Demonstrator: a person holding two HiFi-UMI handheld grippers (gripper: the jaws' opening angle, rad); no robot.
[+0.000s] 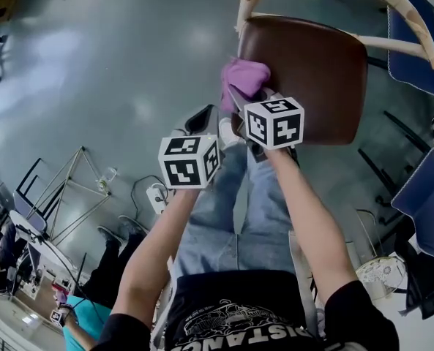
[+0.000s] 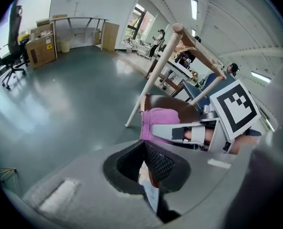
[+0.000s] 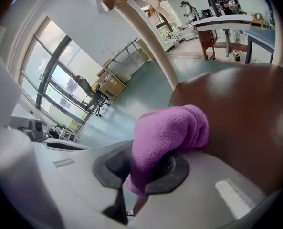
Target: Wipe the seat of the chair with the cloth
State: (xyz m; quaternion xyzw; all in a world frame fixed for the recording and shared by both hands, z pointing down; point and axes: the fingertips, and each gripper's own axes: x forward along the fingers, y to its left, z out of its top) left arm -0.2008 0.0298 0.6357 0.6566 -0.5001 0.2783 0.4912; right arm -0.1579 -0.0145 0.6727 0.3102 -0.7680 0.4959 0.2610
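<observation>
Snugly, cloth (image 3: 167, 135) between right gripper (image 3: 148, 173) jaws.

The black shirt (image 1: 235, 309) bears white print, seen upside down, partly legible as "ISTANC".

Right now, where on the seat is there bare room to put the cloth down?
On the seat, the middle and right side are bare, from the cloth across to the far edge. The left edge is crowded: the cloth is there, clamped in the right gripper. The left gripper hangs off the seat.
</observation>
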